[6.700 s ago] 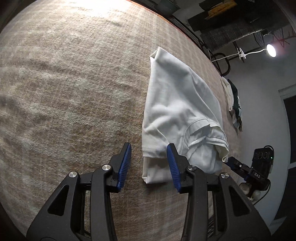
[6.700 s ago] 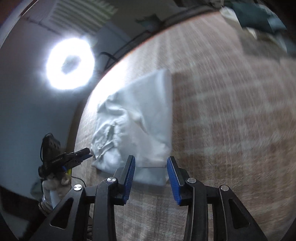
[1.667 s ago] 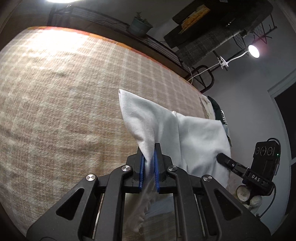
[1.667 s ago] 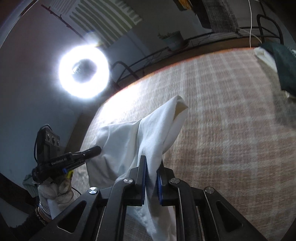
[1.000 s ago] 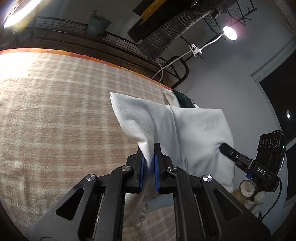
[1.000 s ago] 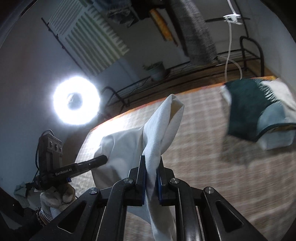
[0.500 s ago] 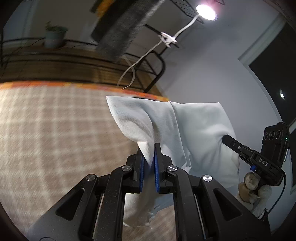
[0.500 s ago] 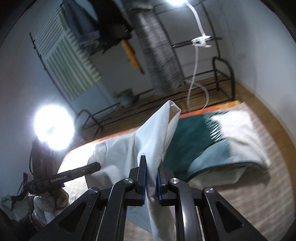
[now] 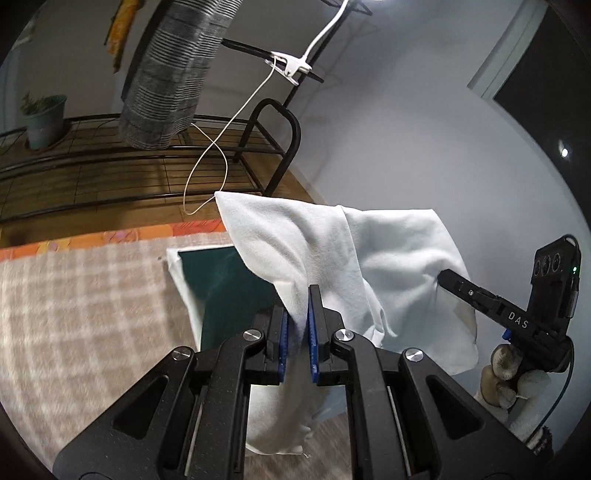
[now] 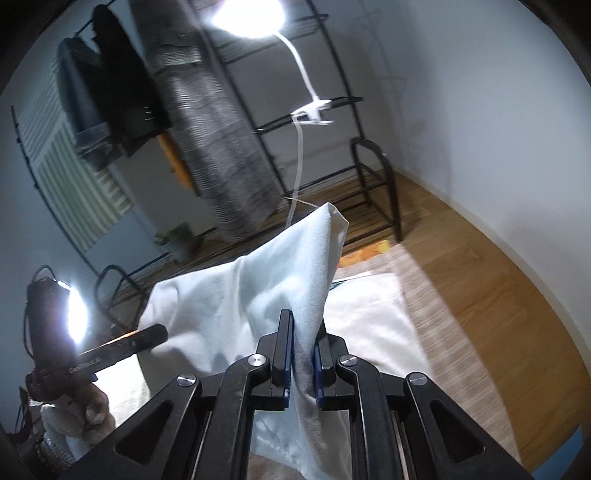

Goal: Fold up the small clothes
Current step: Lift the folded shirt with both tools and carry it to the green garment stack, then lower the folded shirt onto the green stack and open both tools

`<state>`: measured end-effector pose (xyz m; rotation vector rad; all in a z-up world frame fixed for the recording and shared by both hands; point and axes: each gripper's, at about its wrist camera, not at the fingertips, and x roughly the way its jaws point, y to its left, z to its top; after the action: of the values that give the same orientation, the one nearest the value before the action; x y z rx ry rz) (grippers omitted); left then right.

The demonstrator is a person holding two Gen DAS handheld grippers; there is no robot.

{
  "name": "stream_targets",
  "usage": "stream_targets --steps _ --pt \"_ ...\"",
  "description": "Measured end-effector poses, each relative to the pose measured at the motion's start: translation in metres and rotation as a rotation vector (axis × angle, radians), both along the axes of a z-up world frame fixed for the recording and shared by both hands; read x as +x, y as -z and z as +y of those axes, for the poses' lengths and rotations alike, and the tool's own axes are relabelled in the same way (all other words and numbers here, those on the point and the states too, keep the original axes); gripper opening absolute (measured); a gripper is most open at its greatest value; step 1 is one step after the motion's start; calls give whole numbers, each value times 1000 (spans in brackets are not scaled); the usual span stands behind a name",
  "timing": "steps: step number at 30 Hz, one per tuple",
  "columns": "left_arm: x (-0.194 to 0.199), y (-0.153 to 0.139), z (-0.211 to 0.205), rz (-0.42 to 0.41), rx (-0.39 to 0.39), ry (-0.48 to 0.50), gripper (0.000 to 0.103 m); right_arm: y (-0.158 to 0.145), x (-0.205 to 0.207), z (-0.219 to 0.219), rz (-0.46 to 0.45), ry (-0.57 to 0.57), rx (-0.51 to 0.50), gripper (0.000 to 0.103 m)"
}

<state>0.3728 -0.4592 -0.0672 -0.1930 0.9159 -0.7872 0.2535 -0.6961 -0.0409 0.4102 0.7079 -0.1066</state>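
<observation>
A folded white garment (image 9: 332,251) hangs in the air between both grippers. My left gripper (image 9: 297,325) is shut on one end of it, cloth pinched between the blue pads. In the right wrist view the same white garment (image 10: 258,295) rises in a peak, and my right gripper (image 10: 302,354) is shut on its other end. Each view shows the opposite gripper held by a gloved hand (image 9: 517,376) at the frame's edge. Below the garment lies a pile of folded clothes, dark green (image 9: 229,280) on white (image 10: 369,317).
The plaid blanket (image 9: 81,302) with an orange edge covers the surface below. Behind it stand a black metal rack (image 9: 155,162), a potted plant (image 9: 40,118), hanging grey striped cloth (image 9: 173,74) and a clip lamp (image 10: 251,14). Wooden floor (image 10: 491,280) lies to the right.
Both grippers have carried the hanging white garment sideways across the blanket toward its far corner. The folded green and white pile now lies right beneath it, and the rack looms closer.
</observation>
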Motion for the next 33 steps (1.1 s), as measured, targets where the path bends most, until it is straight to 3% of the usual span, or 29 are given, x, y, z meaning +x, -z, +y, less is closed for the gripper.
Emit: stream_targets --steps 4,7,9,12,22,33 --pt "14 15 -23 -29 73 -20 7 17 20 -19 24 19 -17 7" --pt "25 30 -36 -64 194 -59 9 31 35 -28 50 27 -42 7" --pt "30 39 -35 -64 246 -96 13 43 45 -33 96 60 -86 14" --pt "30 42 -22 -58 220 -132 14 54 50 -36 139 103 -153 22" --pt "5 23 -1 -82 202 -102 14 41 39 -24 121 105 -163 22" --pt "-55 -43 47 -162 162 -104 14 -31 -4 24 44 83 -193 25"
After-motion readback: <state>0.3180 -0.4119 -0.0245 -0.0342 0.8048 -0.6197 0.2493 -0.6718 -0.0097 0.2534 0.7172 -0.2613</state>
